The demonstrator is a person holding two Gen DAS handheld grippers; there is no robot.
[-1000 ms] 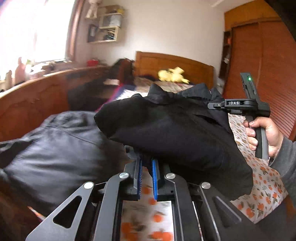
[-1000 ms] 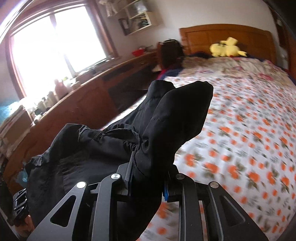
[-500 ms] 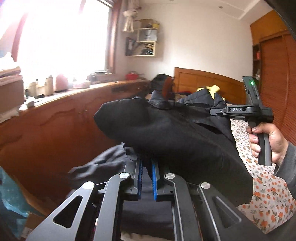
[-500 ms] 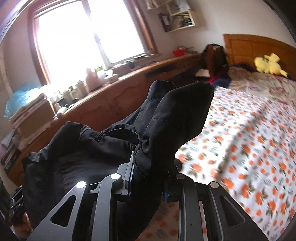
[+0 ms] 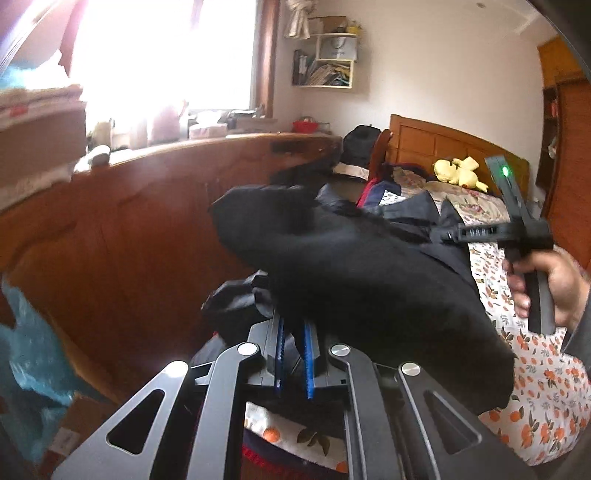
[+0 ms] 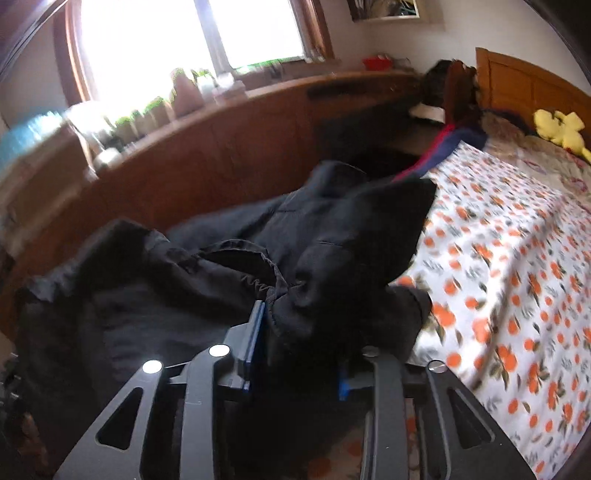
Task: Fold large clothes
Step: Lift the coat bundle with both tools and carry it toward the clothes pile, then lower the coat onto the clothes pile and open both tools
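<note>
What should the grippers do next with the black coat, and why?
Probably lower it onto the bed. The right gripper has just been opening with the coat between its jaws, while the left gripper pinches another fold, so it is mid-air, half released.

A: what's around the bed [image 6: 517, 258], the one with the orange-print sheet?

B: yellow plush toy [image 5: 458, 175] up by the wooden headboard [image 5: 436, 140]. Long wooden cabinet [image 6: 221, 147] runs beside the bed, bright window [image 6: 184, 33] above it. Wall shelf [image 5: 332, 61] past the headboard, red bowl [image 5: 306, 126] on the cabinet's far end.
</note>
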